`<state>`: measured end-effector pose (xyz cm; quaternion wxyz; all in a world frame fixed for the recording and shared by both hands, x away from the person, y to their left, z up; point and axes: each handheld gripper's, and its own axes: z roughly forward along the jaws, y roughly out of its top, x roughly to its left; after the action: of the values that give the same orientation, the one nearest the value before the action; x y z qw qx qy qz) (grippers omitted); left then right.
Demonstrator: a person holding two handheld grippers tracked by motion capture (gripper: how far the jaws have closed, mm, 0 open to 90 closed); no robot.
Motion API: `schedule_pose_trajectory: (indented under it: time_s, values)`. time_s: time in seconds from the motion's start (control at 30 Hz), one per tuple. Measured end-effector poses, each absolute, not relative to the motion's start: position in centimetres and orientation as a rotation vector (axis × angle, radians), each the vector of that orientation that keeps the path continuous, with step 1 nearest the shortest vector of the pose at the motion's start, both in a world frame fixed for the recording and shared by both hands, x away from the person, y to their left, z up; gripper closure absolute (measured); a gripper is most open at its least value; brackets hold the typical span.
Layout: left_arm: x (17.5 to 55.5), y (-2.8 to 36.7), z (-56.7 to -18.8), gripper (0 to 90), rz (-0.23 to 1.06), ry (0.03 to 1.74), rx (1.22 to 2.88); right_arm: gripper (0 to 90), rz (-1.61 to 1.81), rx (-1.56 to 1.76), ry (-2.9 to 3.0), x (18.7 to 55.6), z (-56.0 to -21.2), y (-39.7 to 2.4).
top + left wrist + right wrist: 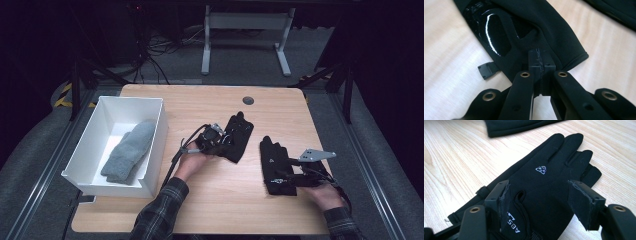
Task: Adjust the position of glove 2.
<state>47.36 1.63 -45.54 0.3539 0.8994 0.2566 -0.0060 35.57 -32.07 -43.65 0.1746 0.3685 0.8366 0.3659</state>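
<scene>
Two black gloves lie on the wooden table [220, 200], apart from each other, with a white bin [159, 131] to the left that already holds grey socks [127, 151]. The left gripper [541, 62] has its jaws pressed together over the cuff edge of the left glove [239, 135]; from its own view the pads meet right at the hem, and it looks as if a thin fold of fabric is nipped between them, though I cannot be sure how much. The right gripper [544, 202] straddles the wrist end of the right glove [549, 172] with jaws spread, the pads standing on either side of the cloth and not squeezing it. The work in hand seems to be gathering the gloves, probably as a pair, for the bin. To do this well, the left hold should be tested by a small lift before any carry: a pinch at the very hem can slip. The right jaws should sink until the pads reach the table, then close across the cuff, taking both layers. Lift each glove clear so the fingers do not drag, and keep the trailing cables off the bin wall.
</scene>
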Motion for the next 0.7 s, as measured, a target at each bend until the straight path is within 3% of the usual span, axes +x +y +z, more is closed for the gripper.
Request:
schedule_pose_trajectory:
  time_s: [0.7]
  values:
    - [39.1, 0.6, -45.2, 90.0, -0.125, 0.451, 2.394, 36.0, 1.029, 1.044, 2.371, 35.6, -43.6, -31.9]
